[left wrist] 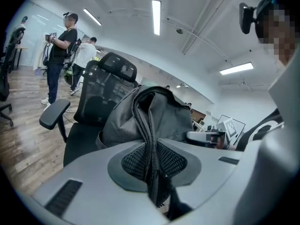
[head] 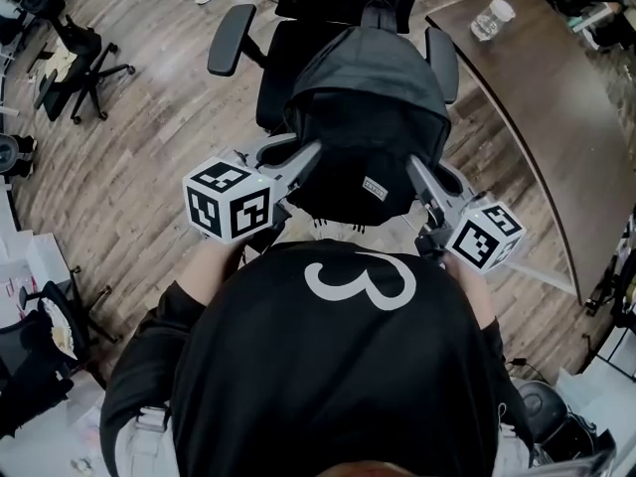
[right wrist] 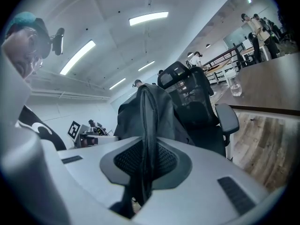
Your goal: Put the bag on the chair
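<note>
Clamping the bag (head: 363, 117) from both sides — left hand-held gripper (left wrist: 152, 168), right hand-held gripper (right wrist: 145, 165) — over the chair (head: 231, 38).

left tongs (left wrist: 152, 165): clamped on bag (left wrist: 140, 118) | right tongs (right wrist: 144, 165): clamped on bag

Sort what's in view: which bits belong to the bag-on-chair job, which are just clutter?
Job: bag, office chair, left tool, right tool (both shut on bag).
Lying about: table, bottle on it, second chair far left.
</note>
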`<action>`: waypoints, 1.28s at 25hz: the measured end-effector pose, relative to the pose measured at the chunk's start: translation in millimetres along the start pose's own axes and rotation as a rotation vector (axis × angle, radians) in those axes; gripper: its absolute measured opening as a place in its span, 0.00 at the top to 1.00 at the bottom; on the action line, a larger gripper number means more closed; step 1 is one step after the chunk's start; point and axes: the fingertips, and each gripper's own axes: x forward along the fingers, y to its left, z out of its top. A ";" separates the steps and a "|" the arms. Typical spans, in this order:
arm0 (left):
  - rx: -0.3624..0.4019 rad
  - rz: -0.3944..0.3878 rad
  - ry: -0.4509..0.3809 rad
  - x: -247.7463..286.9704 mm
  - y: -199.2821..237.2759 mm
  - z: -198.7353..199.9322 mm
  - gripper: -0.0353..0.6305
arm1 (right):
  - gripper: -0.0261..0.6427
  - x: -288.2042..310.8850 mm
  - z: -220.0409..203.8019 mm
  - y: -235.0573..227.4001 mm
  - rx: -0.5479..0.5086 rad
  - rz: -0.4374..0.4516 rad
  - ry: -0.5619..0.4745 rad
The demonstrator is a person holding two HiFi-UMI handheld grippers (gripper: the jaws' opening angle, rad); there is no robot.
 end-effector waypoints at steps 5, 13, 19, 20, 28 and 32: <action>0.007 -0.004 -0.001 8.0 21.8 9.5 0.84 | 0.87 24.3 5.2 -8.0 -0.010 -0.017 0.007; 0.008 -0.008 -0.045 -0.2 21.0 20.9 0.84 | 0.87 24.7 16.5 4.1 -0.053 -0.015 0.018; 0.012 0.012 -0.062 -6.1 17.4 30.4 0.84 | 0.87 25.1 26.0 9.7 -0.065 0.005 0.017; 0.013 0.017 -0.061 -6.6 18.3 31.4 0.84 | 0.87 26.8 26.6 9.6 -0.063 0.008 0.018; 0.029 0.056 -0.072 -0.4 25.4 53.1 0.84 | 0.87 43.4 48.1 1.9 -0.067 0.053 0.002; 0.026 0.076 -0.066 11.4 36.3 63.7 0.84 | 0.87 57.8 59.2 -10.3 -0.069 0.072 0.007</action>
